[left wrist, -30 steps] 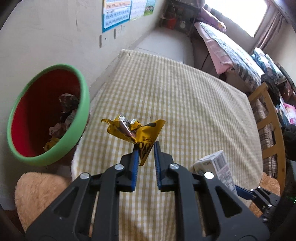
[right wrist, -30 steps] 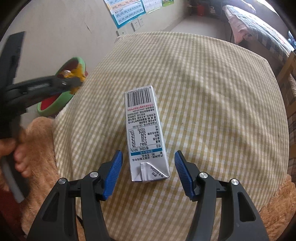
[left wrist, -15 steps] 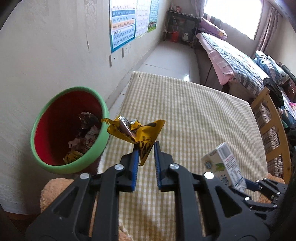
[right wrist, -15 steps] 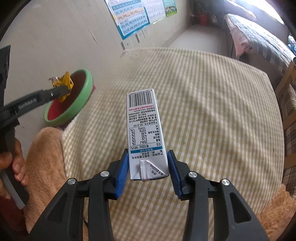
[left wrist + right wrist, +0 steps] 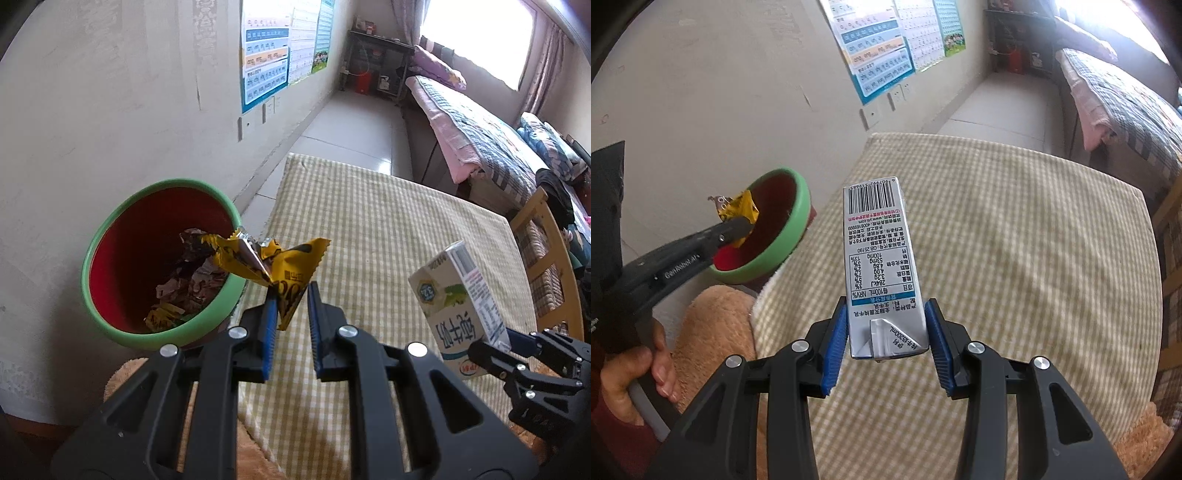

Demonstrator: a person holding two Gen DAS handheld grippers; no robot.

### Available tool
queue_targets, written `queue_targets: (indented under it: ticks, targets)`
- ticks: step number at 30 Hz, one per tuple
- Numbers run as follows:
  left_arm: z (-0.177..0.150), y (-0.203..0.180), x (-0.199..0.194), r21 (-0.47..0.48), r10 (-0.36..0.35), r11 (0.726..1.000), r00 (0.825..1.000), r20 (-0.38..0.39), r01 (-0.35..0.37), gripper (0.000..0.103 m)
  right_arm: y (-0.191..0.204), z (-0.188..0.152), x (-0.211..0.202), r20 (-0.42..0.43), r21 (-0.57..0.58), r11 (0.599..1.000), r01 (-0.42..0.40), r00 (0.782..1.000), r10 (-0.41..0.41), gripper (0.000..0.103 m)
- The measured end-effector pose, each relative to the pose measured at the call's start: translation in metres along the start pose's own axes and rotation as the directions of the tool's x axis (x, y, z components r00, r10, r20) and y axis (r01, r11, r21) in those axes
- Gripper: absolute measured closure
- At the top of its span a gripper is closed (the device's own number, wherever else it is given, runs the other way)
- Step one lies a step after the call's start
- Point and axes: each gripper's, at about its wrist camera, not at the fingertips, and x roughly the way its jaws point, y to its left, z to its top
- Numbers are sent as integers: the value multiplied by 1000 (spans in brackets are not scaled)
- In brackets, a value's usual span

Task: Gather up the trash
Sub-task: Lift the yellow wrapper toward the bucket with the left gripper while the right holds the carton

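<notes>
Left wrist view: the left gripper (image 5: 290, 295) points steeply down, its blue pads clenched on the lower tip of a crumpled yellow wrapper (image 5: 275, 264), whose upper folds reach over the near right rim of the green bin (image 5: 110, 229). The bin, red inside, stands on the floor to the left of the worktop (image 5: 388, 229) and holds other scraps of foil and paper. At the right edge the right gripper (image 5: 506, 341) holds a milk carton (image 5: 458, 306) aloft. Compared with a second ago, the bin sits closer to the middle of the view and the wrapper now overlaps its rim, where before it hung over the checked cloth.

Right wrist view: the right gripper (image 5: 886, 332) angles down with its pads pressed on both sides of the milk carton's (image 5: 879, 266) near end, barcode at the far end. Its jaws have just been closing on the carton; a second ago they stood apart around it while it lay flat on the cloth, and now it is lifted clear. To the left, the left gripper (image 5: 738, 225) holds the yellow wrapper (image 5: 737, 206) at the green bin's (image 5: 798, 221) mouth, and a hand (image 5: 639, 369) grips its handle.

The worktop (image 5: 1034, 258) is covered with a yellow-and-white checked cloth over a tan fleecy layer (image 5: 713, 332). Behind it a pale wall carries charts (image 5: 875, 51), and a bed (image 5: 1126, 92) with patchwork covers stands at the far right; what seems a wooden chair back is at the right edge.
</notes>
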Motion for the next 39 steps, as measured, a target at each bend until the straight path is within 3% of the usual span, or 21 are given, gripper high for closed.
queue_targets:
  ticks: [39]
  targets:
    - [-4,30,-17,-61,50,997,999,11,-50,88,25,5,7,-14,-47,997,-67,998,67,63]
